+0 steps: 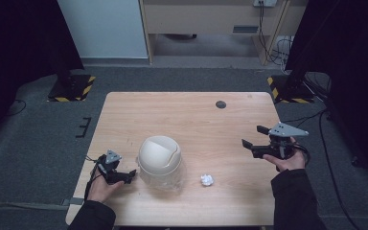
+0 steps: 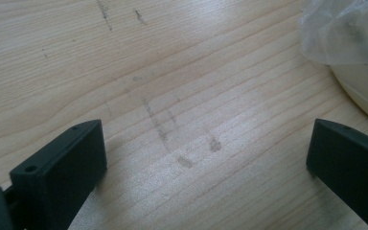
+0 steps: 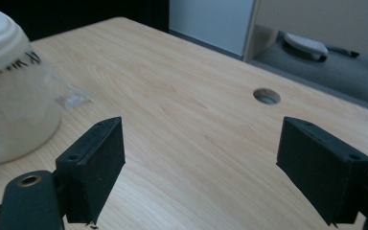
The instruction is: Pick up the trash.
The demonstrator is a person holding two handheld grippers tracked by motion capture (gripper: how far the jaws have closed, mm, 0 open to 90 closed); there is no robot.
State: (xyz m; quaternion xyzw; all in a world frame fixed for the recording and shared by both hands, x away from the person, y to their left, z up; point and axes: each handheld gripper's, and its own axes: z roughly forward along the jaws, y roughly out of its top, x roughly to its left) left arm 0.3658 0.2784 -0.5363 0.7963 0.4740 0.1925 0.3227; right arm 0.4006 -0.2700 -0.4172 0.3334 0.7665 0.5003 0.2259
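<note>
1. Wooden table stands on grey carpet; a small round hole is near its far edge.
2. A cream-white bin with domed lid stands at the near-left part of the table. A clear plastic bag is around its lower part.
3. A small crumpled white paper ball lies on the wood to the right of the bin, apart from it, near the front edge.
4. Left gripper is held low at the table's left front, just beside the bin on its left side, pointing towards it. Whether it touches the bag I cannot tell from the high view.
5. In the left gripper view the jaws stand wide apart w/ bare scuffed wood btw. them; nothing is grasped. The bag and the bin's wall are at the upper right, past the right-hand jaw.
6. Right gripper is held above the table's right side, well apart from the bin and the paper ball, pointing left.
7. In the right gripper view its jaws are also spread wide, nothing btw. them. The bin is at the left, the hole farther off.
</note>
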